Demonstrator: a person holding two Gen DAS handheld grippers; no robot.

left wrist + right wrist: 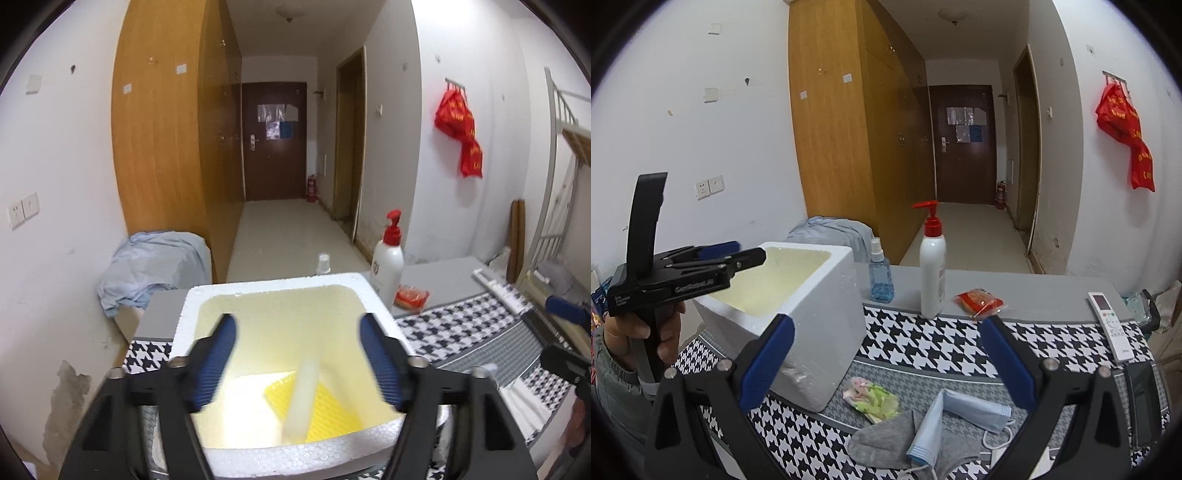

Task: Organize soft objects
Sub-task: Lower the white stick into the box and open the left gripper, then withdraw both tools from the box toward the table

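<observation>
A white foam box (273,291) stands on the houndstooth-covered table (465,325); it also shows in the right wrist view (820,325). My left gripper (299,354) is open above the box, empty. Inside lie a yellow ridged pad (332,410) and a blurred pale strip (304,398). My left gripper shows over the box rim in the right wrist view (738,254). My right gripper (886,354) is open and empty above a grey sock (886,439), a blue face mask (960,413) and a pale green packet (873,400) on the table.
A white pump bottle (932,273), a blue spray bottle (881,273) and a red snack packet (979,301) stand behind the box. A white remote (1110,325) and a dark phone (1145,398) lie at the right. Blue cloth (155,266) covers a stand at the left.
</observation>
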